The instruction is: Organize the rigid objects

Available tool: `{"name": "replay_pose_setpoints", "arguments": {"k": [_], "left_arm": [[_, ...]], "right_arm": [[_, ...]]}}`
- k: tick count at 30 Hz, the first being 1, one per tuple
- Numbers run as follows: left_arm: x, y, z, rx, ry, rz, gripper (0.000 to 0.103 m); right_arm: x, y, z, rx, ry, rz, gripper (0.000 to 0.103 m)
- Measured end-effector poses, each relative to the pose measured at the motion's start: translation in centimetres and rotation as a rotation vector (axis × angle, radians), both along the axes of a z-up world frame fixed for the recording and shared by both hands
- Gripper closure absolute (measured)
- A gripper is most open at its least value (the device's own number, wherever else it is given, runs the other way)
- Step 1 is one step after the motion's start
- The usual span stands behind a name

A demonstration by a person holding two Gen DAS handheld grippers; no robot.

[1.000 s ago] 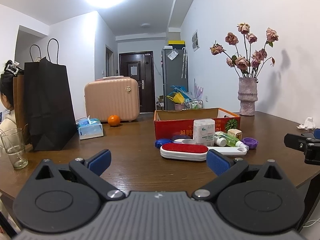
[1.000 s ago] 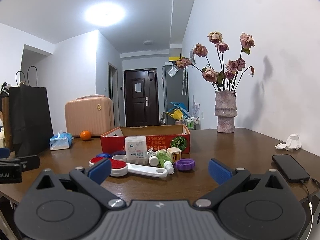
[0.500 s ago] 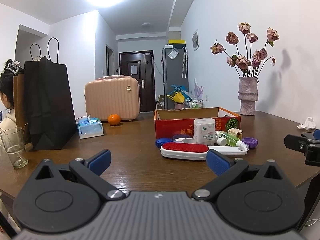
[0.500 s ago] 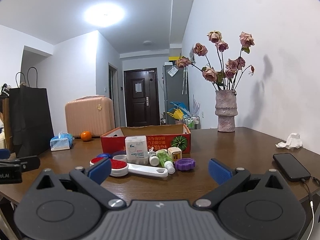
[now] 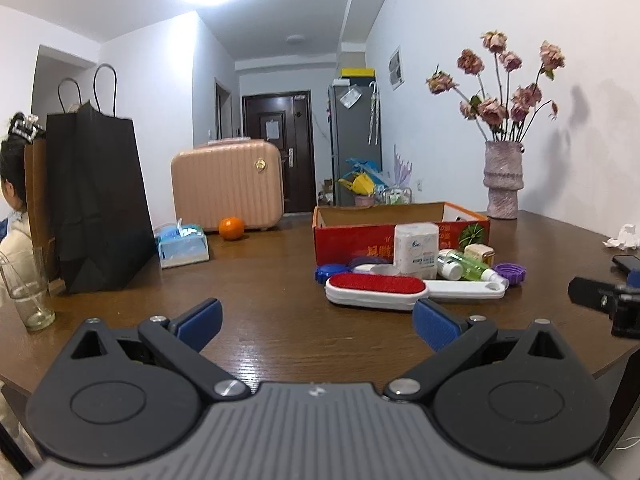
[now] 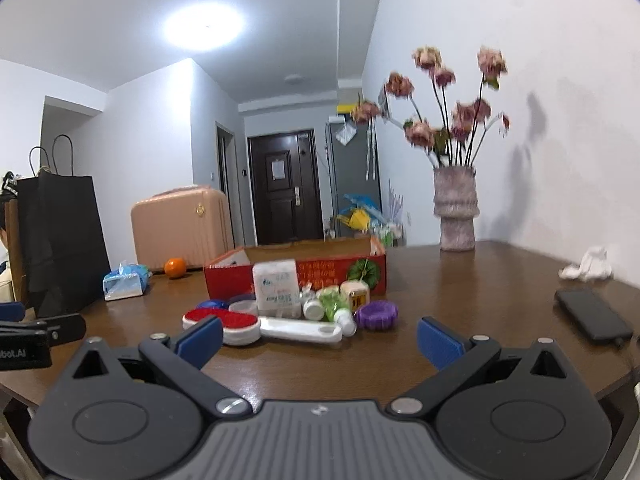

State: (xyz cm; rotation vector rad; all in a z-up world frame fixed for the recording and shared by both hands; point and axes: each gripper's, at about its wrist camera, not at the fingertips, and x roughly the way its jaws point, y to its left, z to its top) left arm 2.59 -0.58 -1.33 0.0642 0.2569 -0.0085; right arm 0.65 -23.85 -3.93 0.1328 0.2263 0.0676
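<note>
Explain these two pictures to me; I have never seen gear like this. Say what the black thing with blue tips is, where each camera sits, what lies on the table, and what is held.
No robot arm here: a person holds one hand-held gripper in each hand, with a camera on each looking forward. The left gripper and the right gripper both have their blue fingers spread open, holding nothing. On the brown table stands a red cardboard box; before it lie a red-topped lint brush, a white packet, a green bottle and a purple lid.
</note>
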Motion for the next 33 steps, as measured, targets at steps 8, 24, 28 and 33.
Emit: {"name": "replay_pose_setpoints", "arguments": {"k": [8,24,28,33], "left_arm": [[4.9,0.0,-0.8,0.011,0.045,0.007,0.000],[21.3,0.4,-0.8,-0.081,0.240,-0.206,0.000],[23.4,0.7,-1.4,-0.088,0.257,-0.191,0.000],[26.0,1.8,-2.6,-0.178,0.394,-0.212,0.031]], "right_arm": [[4.6,-1.4,-0.9,0.073,0.126,0.056,0.002],[17.2,-5.2,-2.1,0.256,0.292,0.065,0.044],[19.4,-4.9,-2.8,0.247,0.342,0.056,0.064],[20.3,-4.1,-3.8,0.204,0.398,0.052,0.077]]}}
